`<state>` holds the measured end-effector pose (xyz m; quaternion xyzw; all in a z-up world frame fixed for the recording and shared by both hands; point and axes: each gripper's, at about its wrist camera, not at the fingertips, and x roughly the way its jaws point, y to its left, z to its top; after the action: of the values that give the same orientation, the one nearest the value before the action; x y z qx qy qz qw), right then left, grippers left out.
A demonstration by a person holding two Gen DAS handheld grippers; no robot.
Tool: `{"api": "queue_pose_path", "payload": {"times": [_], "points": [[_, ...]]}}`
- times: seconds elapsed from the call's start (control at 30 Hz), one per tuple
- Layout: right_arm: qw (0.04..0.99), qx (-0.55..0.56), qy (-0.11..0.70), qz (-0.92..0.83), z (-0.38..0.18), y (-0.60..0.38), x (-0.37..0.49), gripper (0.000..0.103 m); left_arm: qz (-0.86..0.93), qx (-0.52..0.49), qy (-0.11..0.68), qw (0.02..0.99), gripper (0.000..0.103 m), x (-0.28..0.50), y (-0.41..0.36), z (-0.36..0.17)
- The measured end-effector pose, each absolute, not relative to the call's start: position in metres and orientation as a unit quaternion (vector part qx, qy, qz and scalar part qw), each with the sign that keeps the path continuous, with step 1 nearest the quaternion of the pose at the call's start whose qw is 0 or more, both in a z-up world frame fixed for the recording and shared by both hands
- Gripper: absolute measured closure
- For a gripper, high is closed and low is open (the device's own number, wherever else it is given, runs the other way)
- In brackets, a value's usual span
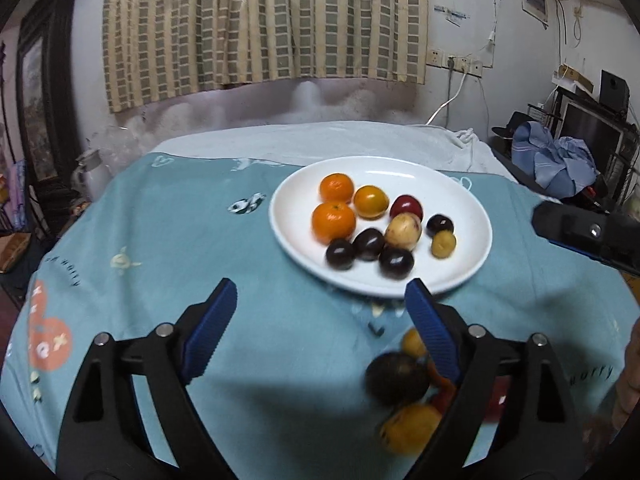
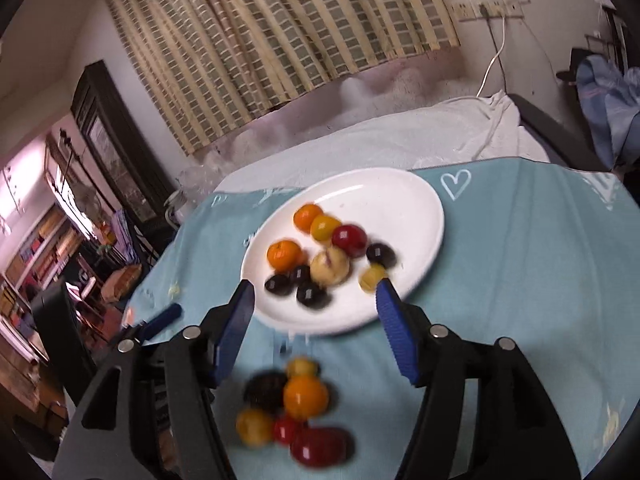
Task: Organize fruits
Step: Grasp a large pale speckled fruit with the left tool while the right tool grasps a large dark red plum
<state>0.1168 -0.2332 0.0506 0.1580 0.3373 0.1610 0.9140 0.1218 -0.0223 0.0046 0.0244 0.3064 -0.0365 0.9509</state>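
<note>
Fruits, a loose multicoloured cluster (image 2: 294, 412) on your blue-clothed tabletop (image 2: 520, 280), lie under your right tool (image 2: 316, 304); both tools gape empty.

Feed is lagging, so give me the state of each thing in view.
left gripper: open, holding nothing
right gripper: open, holding nothing
white plate: upright on the tablecloth, part filled with fruit
loose fruit pile: on the blue tablecloth, off the plate

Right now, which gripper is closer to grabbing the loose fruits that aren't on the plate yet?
Probably the right gripper: the loose fruit pile lies centred between its open fingers. For the left gripper, the pile sits off to one side, behind one finger. The plate lies just ahead.
</note>
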Motion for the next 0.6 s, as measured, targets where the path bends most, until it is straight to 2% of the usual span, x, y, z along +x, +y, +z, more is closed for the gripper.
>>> {"api": "queue_pose_path", "payload": {"times": [0.2, 0.6], "points": [[0.927, 0.078, 0.339, 0.139, 0.026, -0.216, 0.075, 0.038, -0.029, 0.026, 0.308, 0.951, 0.008, 0.088, -0.013, -0.006], [0.911, 0.031, 0.381, 0.151, 0.004, -0.197, 0.077, 0.038, -0.033, 0.027, 0.310, 0.950, 0.006, 0.090, -0.013, -0.007]]}}
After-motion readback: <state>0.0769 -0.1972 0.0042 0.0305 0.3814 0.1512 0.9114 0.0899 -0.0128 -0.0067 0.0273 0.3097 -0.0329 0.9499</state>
